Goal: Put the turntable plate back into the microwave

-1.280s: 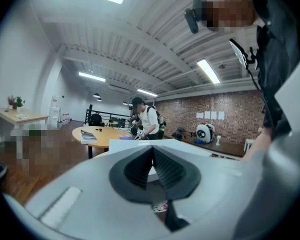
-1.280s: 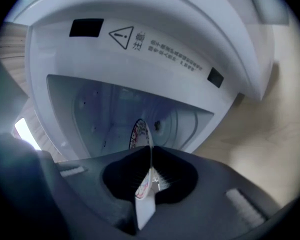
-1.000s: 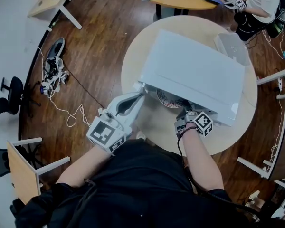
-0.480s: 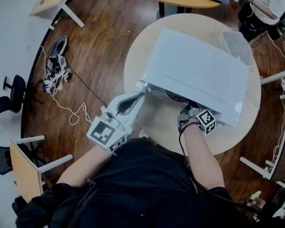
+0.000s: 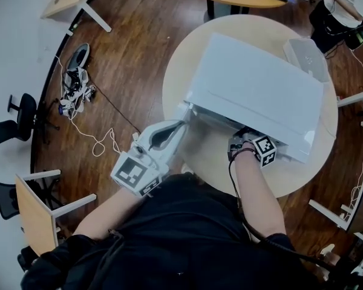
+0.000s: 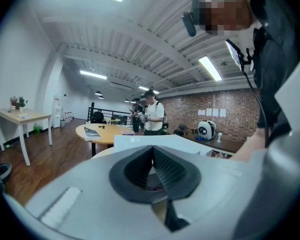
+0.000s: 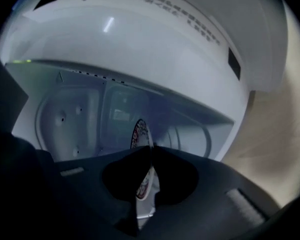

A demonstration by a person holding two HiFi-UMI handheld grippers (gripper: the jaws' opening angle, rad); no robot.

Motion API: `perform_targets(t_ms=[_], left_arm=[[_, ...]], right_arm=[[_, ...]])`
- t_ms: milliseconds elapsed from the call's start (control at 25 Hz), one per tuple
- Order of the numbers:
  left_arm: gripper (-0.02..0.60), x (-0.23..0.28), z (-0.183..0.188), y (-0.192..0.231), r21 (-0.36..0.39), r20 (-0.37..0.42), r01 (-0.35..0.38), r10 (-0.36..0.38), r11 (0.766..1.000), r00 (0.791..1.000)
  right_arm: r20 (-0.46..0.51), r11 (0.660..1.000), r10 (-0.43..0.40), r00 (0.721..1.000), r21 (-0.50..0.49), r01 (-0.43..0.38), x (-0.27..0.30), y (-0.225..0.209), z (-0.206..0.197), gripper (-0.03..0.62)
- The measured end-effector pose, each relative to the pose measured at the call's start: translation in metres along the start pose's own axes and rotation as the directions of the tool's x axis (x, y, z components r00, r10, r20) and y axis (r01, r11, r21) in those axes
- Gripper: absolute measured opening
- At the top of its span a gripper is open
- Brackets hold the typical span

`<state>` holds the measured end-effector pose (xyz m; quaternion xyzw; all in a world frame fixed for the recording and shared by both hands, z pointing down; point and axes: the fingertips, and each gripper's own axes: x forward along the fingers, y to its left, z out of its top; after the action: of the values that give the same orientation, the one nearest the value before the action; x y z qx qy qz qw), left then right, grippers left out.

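Now the right claw (image 7: 151,150) grips the turntable plate (image 7: 139,134) by its rim, deeper inside the microwave (image 5: 254,92) than a second ago, when the plate showed over the worktop (image 5: 201,153). The left claw (image 6: 151,149) stays closed at the microwave's front corner.

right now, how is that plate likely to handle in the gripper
The plate looks rigid, held edge-on without sagging by the right gripper. Pinched only at its rim, it could slip. Probably breakable if it knocks the microwave.
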<state>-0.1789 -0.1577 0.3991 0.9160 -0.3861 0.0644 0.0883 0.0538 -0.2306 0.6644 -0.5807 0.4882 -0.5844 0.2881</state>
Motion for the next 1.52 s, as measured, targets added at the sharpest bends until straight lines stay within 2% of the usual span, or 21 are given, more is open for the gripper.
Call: perform_targets(t_ms=[240, 640, 920, 1120, 1280, 1520], left_arm=[[0.003, -0.004, -0.001, 0.003, -0.015, -0.001, -0.015, 0.014, 1.0, 1.0], [0.003, -0.008, -0.004, 0.0, -0.013, -0.013, -0.028, 0.028, 1.0, 1.0], [0.003, -0.015, -0.005, 0.001, -0.014, -0.005, -0.042, 0.042, 0.999, 0.999], [0.003, -0.015, -0.008, -0.002, -0.012, -0.009, -0.03, 0.03, 0.999, 1.0], [0.003, -0.013, -0.007, -0.008, -0.002, -0.003, -0.01, 0.01, 1.0, 1.0], [0.003, -0.015, -0.005, -0.012, 0.006, 0.006, 0.005, -0.005, 1.0, 1.0]], right_arm=[[0.049, 0.999, -0.024, 0.999, 0.049, 0.021, 0.006, -0.01, 0.007, 0.023], [0.128, 0.995, -0.018, 0.992, 0.104, 0.004, 0.017, -0.012, 0.01, 0.034], [0.149, 0.993, -0.02, 0.989, 0.121, 0.001, 0.024, -0.021, 0.014, 0.044], [0.133, 0.991, 0.02, 0.991, 0.129, -0.038, 0.02, -0.007, 0.006, 0.06], [0.11, 0.992, 0.05, 0.993, 0.11, -0.063, 0.015, 0.002, -0.001, 0.132], [0.068, 0.993, 0.087, 0.994, 0.076, -0.092, -0.003, 0.003, -0.017, 0.144]])
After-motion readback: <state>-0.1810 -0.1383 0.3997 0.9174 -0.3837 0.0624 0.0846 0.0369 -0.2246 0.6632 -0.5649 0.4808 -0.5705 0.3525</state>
